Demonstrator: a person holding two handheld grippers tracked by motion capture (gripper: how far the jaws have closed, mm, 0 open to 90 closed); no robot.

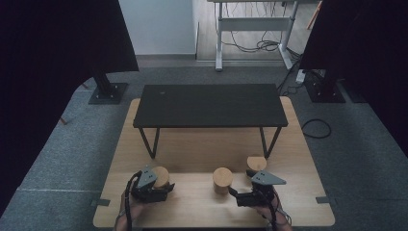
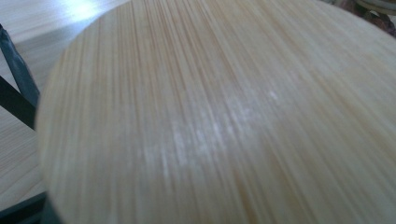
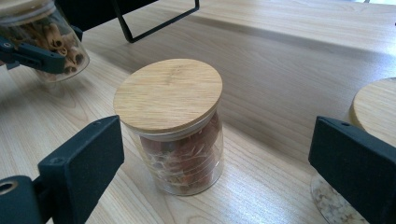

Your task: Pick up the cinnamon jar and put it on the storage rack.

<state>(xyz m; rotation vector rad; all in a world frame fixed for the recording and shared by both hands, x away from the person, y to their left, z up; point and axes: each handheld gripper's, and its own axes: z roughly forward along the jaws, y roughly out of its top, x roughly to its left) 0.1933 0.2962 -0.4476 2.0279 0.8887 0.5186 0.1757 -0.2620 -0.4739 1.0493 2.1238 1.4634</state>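
Three glass jars with bamboo lids stand along the front of the wooden table [image 1: 192, 209]. My left gripper [image 1: 160, 185] is shut on the left jar [image 1: 160, 175], which is tilted and holds tan tube-shaped pieces [image 3: 49, 37]. Its lid [image 2: 210, 116] is very close in the left gripper view. My right gripper [image 1: 239, 186] is open, jaws wide apart [image 3: 217, 140], aimed at the middle jar [image 3: 170, 126] of reddish-brown pieces. That jar [image 1: 222, 179] stands a little beyond the jaws, untouched. The right jar [image 1: 256, 163] sits just behind my right jaw [image 3: 373, 107].
A low black table [image 1: 210, 105] on thin legs stands on the far half of the wooden table, its legs [image 3: 154, 23] just behind the jars. Grey carpet surrounds the table, with dark stands, a cable [image 1: 316, 128] and a desk frame farther back.
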